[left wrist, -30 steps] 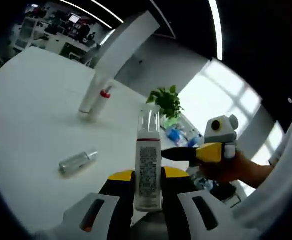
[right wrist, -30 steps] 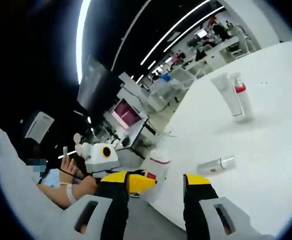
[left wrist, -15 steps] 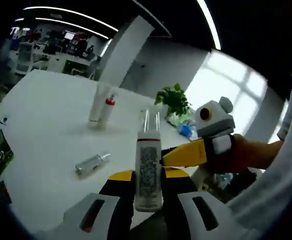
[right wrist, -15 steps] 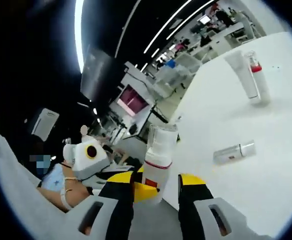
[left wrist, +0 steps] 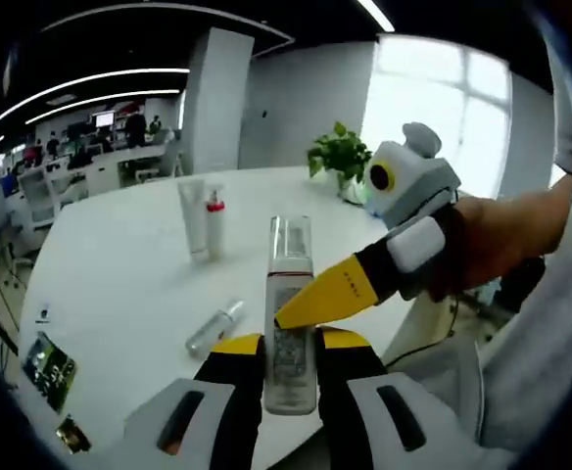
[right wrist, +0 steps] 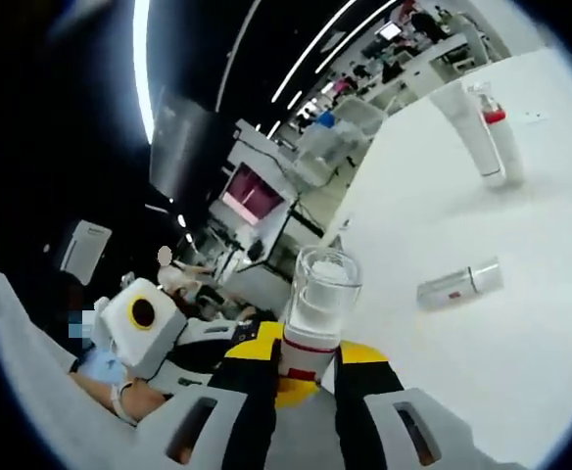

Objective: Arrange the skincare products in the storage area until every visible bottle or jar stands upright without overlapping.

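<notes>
A tall bottle (left wrist: pixel 291 323) with a clear cap and a red band stands upright in the air between the yellow jaws of my left gripper (left wrist: pixel 291 345), which is shut on it. My right gripper (left wrist: pixel 301 308) comes in from the right, one yellow jaw lying across the bottle's front. In the right gripper view the same bottle (right wrist: pixel 317 305) sits between the jaws of my right gripper (right wrist: pixel 304 357), which press its sides. A white tube (left wrist: pixel 193 217) and a red-collared pump bottle (left wrist: pixel 214 223) stand on the white table (left wrist: pixel 119 284). A small clear bottle (left wrist: pixel 214 328) lies on its side.
A potted plant (left wrist: pixel 343 157) stands at the table's far edge. A person's hand (left wrist: pixel 492 240) holds the right gripper. The tube (right wrist: pixel 467 127), pump bottle (right wrist: pixel 497 137) and lying bottle (right wrist: pixel 459 284) sit on the table (right wrist: pixel 521 323). Office desks fill the background.
My right gripper has moved in and its jaws have narrowed around the held bottle. Both views have swung, the left gripper view now level with the table.
</notes>
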### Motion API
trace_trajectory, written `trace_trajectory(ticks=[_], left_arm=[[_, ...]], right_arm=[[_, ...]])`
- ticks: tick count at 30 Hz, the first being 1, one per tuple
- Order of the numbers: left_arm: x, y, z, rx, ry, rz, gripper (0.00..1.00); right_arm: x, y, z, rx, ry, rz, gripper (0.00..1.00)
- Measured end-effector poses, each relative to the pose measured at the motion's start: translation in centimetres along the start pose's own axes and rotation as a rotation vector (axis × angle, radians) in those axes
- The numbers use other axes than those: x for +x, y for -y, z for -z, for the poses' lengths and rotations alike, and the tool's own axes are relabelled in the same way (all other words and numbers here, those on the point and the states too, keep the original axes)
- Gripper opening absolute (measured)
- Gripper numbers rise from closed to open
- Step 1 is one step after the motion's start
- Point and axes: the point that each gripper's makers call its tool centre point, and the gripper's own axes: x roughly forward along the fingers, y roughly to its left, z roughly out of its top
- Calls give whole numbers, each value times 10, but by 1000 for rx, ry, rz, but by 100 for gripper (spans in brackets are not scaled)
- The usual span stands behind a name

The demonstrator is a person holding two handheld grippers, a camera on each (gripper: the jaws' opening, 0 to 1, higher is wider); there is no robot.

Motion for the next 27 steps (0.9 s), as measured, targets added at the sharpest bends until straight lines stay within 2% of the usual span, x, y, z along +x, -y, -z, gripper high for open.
trace_trajectory(ticks=[4,5,8,10,11,14,18,25,27], left_arm=[[2,4,-1,-12,2,8,16],[2,7,-4,6,12,18,16],[4,10,-8,56,21,33,16],[6,10,-7,63,12,33,16],[8,10,-4,65,5,41,16],[7,11,-4,55,9,46,16],[7,12,-2,59,17,49,17],[6,13,2,46,5,56,17],[5,13,8,25,-15,61,18]], right_arm=[[-7,3,0,13,5,1,19],[-10,2,-1,42,19,-3,19],[-14,2,-3,27,36,10,17],[-14,2,-3,6,43,21,15],[-14,5,-2,-59,31,50,14],[-13,2,-2,-81,16,58,13],[-12,0,-1,-176,-25,84,12],[-13,0,-1,-217,-37,92,12],[-14,-2,-2,-228,-36,92,12]])
